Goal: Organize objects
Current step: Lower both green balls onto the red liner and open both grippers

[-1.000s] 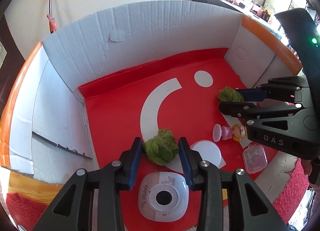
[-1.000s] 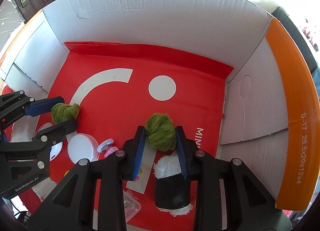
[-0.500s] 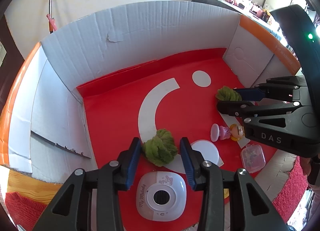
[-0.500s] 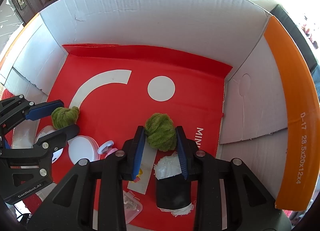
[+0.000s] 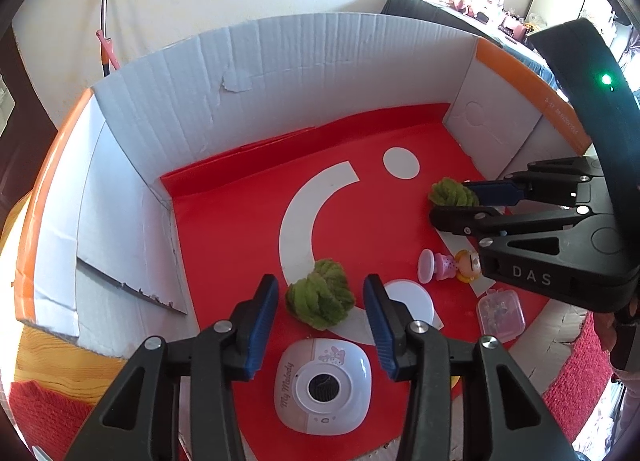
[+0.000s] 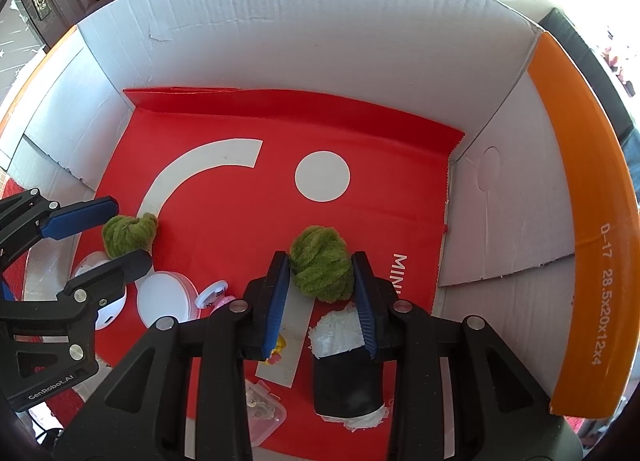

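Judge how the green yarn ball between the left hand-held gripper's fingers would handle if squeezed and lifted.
The green yarn ball looks like loosely wound fluffy strands, so it would probably squash rather than resist. It likely weighs little for its bulk. Its lumpy shape suggests it would not roll far. The left hand-held gripper has just been opening; its pads stand clear of the ball.

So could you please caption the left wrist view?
Left gripper opening around a green yarn ball inside the red-floored cardboard box.
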The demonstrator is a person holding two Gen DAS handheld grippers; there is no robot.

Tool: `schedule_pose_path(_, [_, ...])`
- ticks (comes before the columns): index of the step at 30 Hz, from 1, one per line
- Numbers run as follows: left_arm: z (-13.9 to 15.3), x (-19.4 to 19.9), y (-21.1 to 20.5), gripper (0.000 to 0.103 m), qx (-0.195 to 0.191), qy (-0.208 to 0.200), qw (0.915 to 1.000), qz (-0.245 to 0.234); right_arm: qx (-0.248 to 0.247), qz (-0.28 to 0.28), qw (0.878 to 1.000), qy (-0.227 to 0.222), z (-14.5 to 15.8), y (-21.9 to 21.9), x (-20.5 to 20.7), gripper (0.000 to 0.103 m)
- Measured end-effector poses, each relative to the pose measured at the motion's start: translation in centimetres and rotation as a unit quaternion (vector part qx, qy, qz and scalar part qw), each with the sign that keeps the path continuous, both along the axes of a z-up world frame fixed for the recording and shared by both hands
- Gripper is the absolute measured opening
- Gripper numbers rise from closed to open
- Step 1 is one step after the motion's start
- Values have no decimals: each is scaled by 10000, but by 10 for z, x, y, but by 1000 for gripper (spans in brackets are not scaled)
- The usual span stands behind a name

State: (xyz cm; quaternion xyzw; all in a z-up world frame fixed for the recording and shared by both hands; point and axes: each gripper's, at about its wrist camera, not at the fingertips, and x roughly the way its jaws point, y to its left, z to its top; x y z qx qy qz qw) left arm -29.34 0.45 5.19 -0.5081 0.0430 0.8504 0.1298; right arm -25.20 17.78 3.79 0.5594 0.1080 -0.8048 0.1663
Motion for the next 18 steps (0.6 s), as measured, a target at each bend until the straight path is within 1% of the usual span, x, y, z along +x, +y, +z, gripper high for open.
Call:
schedule_pose_path(7, [3, 2, 1, 47, 39, 35, 10000, 15, 18, -30, 10000, 16, 3, 7, 7, 31])
schedule_pose_path(13, [6, 2, 2, 47, 38, 38, 10000, 16, -34, -39, 10000, 34, 7, 10, 22, 31])
schedule_pose_path(14, [2, -3, 1, 47, 41, 37, 10000, 17, -48, -41, 10000, 33, 8, 11, 25, 31])
schedule_pose_path(18, [3, 2, 6, 47, 71, 56, 10000, 35, -78, -63, 9999, 82, 14, 16, 35, 31])
